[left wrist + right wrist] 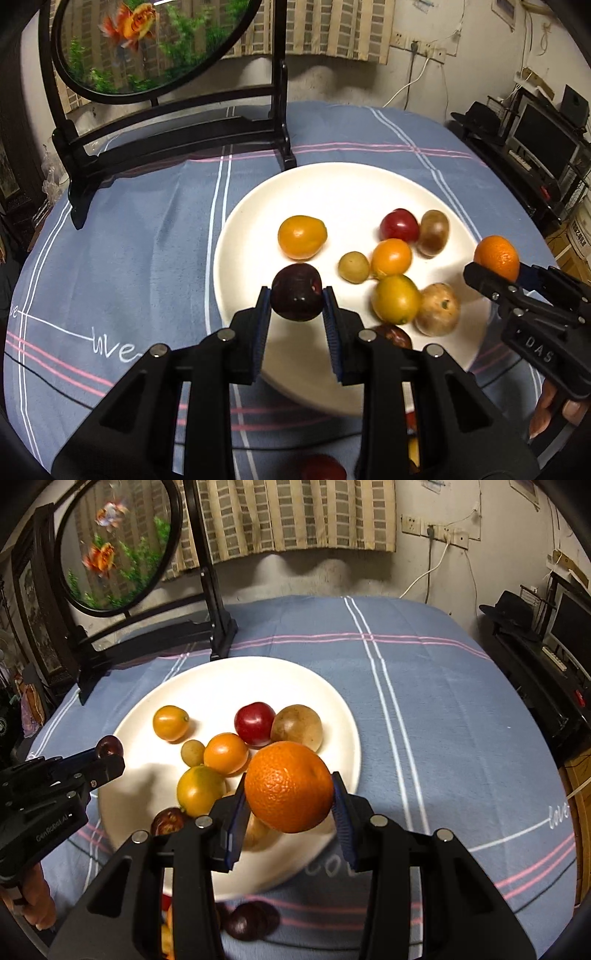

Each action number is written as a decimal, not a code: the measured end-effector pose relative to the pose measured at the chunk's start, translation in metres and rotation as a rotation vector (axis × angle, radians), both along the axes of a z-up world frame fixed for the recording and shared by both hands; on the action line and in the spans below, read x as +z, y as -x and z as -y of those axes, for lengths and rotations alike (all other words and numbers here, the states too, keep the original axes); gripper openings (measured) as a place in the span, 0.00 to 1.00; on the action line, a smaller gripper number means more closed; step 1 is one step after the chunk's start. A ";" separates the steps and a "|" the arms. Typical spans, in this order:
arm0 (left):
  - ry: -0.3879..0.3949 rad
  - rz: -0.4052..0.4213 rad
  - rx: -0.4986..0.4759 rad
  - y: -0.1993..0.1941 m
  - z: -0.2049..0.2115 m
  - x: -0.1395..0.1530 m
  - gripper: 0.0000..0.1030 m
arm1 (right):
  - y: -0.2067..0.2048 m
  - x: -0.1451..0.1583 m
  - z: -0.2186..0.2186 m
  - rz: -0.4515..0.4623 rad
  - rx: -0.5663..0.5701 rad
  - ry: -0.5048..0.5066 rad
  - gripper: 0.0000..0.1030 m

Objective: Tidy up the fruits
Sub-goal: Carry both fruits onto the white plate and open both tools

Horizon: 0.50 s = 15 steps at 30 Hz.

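Note:
My left gripper (pixel 296 295) is shut on a dark purple plum (pixel 297 291), held above the near left rim of a white plate (pixel 332 184). My right gripper (pixel 290 788) is shut on an orange (pixel 289 785), held over the plate's (pixel 221 672) near right side. The right gripper (pixel 491 275) with its orange (pixel 496 256) shows at the right of the left wrist view. In the right wrist view the left gripper (pixel 110 755) and plum (pixel 108 746) are at the left. Several fruits lie on the plate, among them a red plum (pixel 255 723) and a yellow-orange fruit (pixel 301 236).
A dark wooden stand (pixel 177 136) with a round goldfish screen (pixel 147 40) sits at the table's back left. Loose dark plums (pixel 251 919) lie on the blue checked cloth (pixel 424 701) near me. Shelves with a monitor (pixel 543 140) stand at the right.

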<state>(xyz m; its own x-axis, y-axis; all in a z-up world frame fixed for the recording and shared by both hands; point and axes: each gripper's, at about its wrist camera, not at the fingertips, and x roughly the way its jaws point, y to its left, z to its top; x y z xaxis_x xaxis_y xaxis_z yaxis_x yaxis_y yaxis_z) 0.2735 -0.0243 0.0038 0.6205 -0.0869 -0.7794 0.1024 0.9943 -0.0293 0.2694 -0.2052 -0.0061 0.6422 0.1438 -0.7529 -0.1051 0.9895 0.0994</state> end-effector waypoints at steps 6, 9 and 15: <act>0.032 -0.036 0.043 -0.019 -0.005 -0.010 0.32 | -0.022 -0.011 -0.010 -0.034 -0.006 -0.001 0.42; 0.033 -0.010 0.060 -0.016 -0.008 -0.007 0.59 | -0.024 -0.010 -0.012 -0.048 0.004 -0.045 0.60; 0.057 0.028 0.074 0.005 -0.018 0.010 0.73 | 0.000 0.010 -0.002 0.032 0.015 -0.131 0.62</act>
<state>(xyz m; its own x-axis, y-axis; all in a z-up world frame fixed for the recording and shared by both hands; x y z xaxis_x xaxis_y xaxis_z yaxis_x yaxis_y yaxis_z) 0.2688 -0.0062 0.0138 0.6480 -0.0844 -0.7570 0.0307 0.9959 -0.0847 0.2699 -0.2030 0.0037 0.6626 0.2491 -0.7063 -0.1249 0.9666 0.2238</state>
